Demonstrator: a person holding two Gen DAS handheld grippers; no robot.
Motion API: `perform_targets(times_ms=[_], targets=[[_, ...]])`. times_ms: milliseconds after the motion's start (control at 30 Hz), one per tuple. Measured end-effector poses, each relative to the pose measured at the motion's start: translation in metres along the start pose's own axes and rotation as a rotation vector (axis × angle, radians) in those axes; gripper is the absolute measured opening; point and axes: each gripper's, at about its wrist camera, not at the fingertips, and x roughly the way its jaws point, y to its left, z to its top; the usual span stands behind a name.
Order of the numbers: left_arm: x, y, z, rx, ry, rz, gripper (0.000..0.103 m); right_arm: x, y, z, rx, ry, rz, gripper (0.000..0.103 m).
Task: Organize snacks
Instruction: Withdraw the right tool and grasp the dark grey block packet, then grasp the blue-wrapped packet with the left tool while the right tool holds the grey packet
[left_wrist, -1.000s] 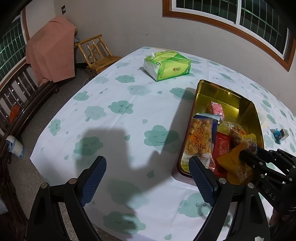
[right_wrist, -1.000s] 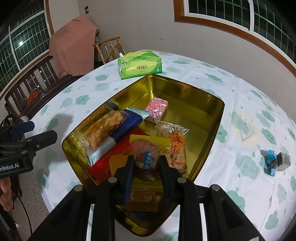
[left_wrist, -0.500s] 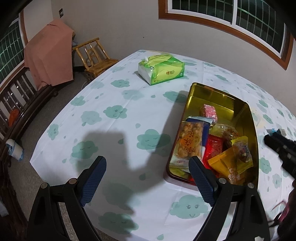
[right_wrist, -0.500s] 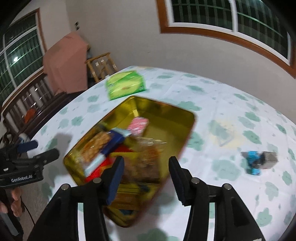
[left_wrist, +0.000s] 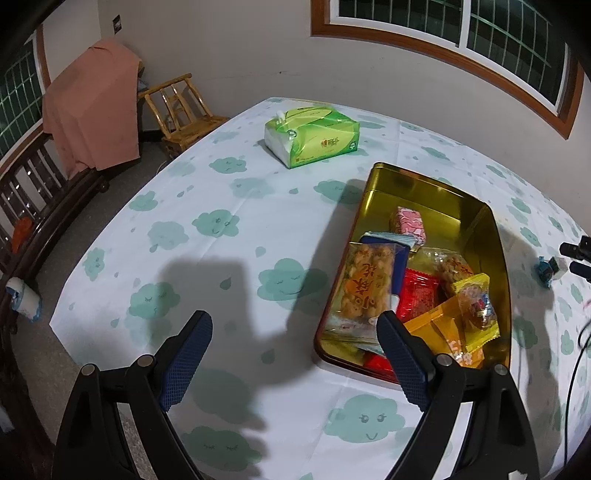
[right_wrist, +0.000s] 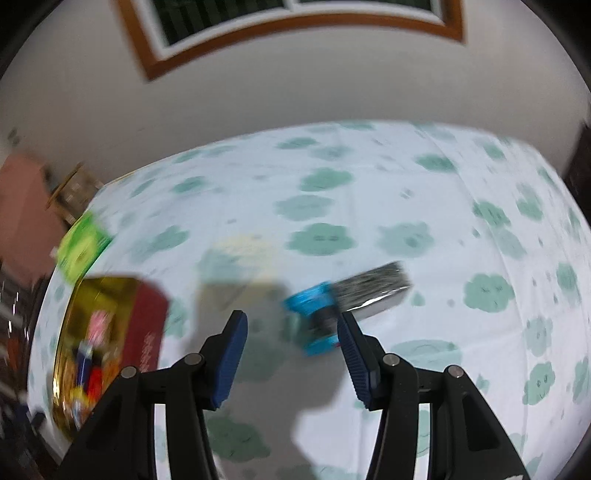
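A gold tin tray (left_wrist: 417, 184) on the cloud-print tablecloth holds several snack packets, among them a yellow one (left_wrist: 474, 306) and a pink one (left_wrist: 408, 221). The tray also shows blurred at the left of the right wrist view (right_wrist: 70, 321). A blue-wrapped snack (right_wrist: 314, 317) and a silver-grey packet (right_wrist: 373, 290) lie on the cloth right of the tray. My right gripper (right_wrist: 291, 332) is open and empty, just above and in front of the blue snack. It shows at the right edge of the left wrist view (left_wrist: 576, 258). My left gripper (left_wrist: 295, 332) is open and empty, left of the tray's near end.
A green tissue pack (left_wrist: 312, 134) lies on the far side of the table. A wooden chair (left_wrist: 181, 107) and a bench draped with pink cloth (left_wrist: 92, 114) stand beyond the table's left edge. A wall with a window is behind.
My right gripper let go of the yellow packet in the tray, opened, and swung right to the blue snack on the cloth. My left gripper stayed open and barely moved.
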Motion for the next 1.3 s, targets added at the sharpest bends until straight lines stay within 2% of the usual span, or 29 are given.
perform_targets(times_ms=[267, 400, 467, 567, 733, 833, 1067, 1200, 1300], targets=[[0.009, 0.016, 0.000, -0.051, 0.017, 0.011, 0.089, 0.042, -0.047, 0.037, 0.282, 0.141, -0.095, 0.052], [0.013, 0.019, 0.001, -0.060, 0.022, 0.013, 0.089, 0.053, -0.052, 0.043, 0.336, 0.172, -0.162, 0.052], [0.014, 0.020, 0.002, -0.060, 0.022, 0.017, 0.089, 0.061, -0.054, 0.042, 0.346, 0.189, -0.167, 0.052], [0.015, 0.019, 0.005, -0.060, 0.020, 0.021, 0.089, 0.064, -0.050, 0.039, 0.285, 0.189, -0.191, 0.051], [0.012, 0.006, 0.010, -0.044, 0.012, 0.009, 0.089, 0.062, -0.042, 0.030, 0.156, 0.151, -0.199, 0.035], [0.008, -0.007, 0.013, -0.023, 0.004, 0.001, 0.089, 0.062, -0.041, 0.025, 0.070, 0.118, -0.207, 0.028], [-0.004, -0.057, 0.021, 0.049, -0.013, -0.054, 0.089, 0.059, -0.037, 0.005, -0.097, -0.002, -0.159, 0.027], [-0.007, -0.099, 0.025, 0.105, -0.014, -0.109, 0.089, 0.053, -0.041, -0.004, -0.166, -0.064, -0.120, 0.027], [-0.006, -0.137, 0.026, 0.142, -0.007, -0.161, 0.089, 0.046, -0.052, -0.011, -0.200, -0.106, -0.131, 0.027]])
